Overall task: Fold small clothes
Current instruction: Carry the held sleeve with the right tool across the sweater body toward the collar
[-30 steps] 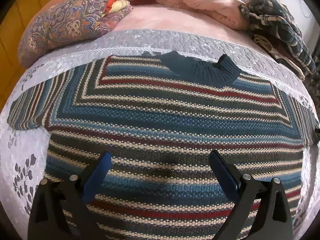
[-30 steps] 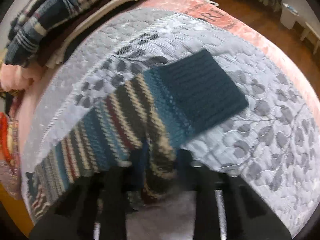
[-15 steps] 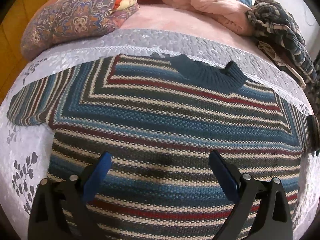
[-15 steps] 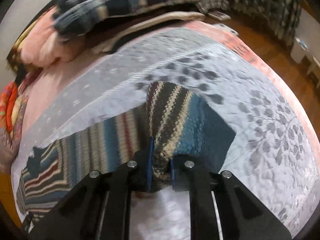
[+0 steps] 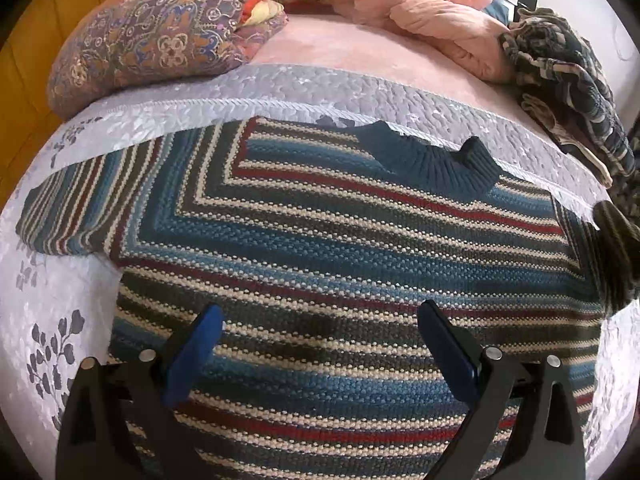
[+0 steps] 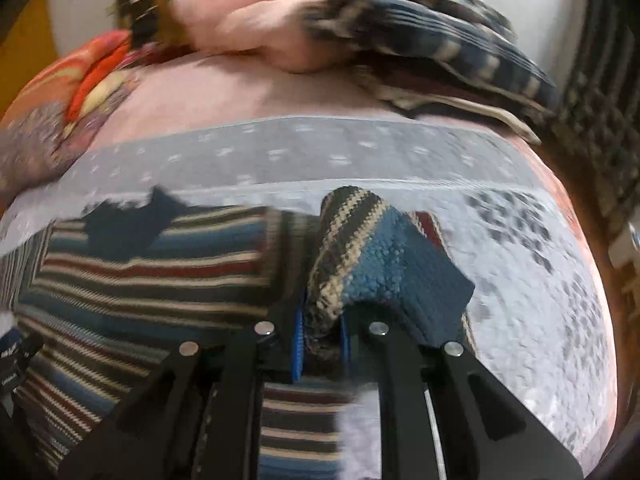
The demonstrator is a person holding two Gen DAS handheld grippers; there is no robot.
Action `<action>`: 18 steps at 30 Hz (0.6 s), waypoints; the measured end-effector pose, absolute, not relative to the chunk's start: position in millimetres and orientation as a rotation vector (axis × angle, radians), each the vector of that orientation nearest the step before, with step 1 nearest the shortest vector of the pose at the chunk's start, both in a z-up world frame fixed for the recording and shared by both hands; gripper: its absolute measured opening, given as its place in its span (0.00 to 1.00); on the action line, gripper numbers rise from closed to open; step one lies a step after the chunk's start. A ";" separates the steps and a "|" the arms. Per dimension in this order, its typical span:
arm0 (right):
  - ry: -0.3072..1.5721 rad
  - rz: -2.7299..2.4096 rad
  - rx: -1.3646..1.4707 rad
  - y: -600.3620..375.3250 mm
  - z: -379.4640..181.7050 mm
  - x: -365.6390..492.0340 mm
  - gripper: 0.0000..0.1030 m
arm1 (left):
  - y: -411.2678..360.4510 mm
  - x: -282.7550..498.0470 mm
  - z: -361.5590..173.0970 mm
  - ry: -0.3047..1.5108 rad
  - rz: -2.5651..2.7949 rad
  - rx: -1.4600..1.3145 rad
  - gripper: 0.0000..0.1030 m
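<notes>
Right gripper (image 6: 320,340) is pinching the sweater (image 5: 340,248) sleeve (image 6: 360,256) at frame centre, needing a flat carry across the chest; left gripper (image 5: 320,344) is hovering spread wide.

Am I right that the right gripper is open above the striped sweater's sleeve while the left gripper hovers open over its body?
Not quite: the right gripper is shut on the sleeve, as the right wrist view shows. The left gripper does hover open over the striped sweater.
</notes>
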State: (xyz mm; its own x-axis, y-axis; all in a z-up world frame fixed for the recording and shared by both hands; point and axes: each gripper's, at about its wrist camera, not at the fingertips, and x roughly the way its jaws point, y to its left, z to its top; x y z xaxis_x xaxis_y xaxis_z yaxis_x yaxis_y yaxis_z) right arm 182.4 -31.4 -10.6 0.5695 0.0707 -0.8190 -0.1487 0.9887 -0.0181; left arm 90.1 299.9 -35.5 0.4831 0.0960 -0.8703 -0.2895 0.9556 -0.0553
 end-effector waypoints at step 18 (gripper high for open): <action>1.221 0.422 0.045 26.8 -61.7 162.9 0.43 | 322.8 86.8 -29.1 1.030 0.265 -0.229 0.95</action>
State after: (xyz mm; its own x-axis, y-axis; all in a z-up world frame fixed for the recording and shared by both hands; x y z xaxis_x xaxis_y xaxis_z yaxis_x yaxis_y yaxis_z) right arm 162.9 26.8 -61.7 0.2753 0.3376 -0.9001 -0.2901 0.9218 0.2570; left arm 86.8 322.8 -29.1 0.4879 0.1090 -0.8660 -0.3222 0.9446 -0.0626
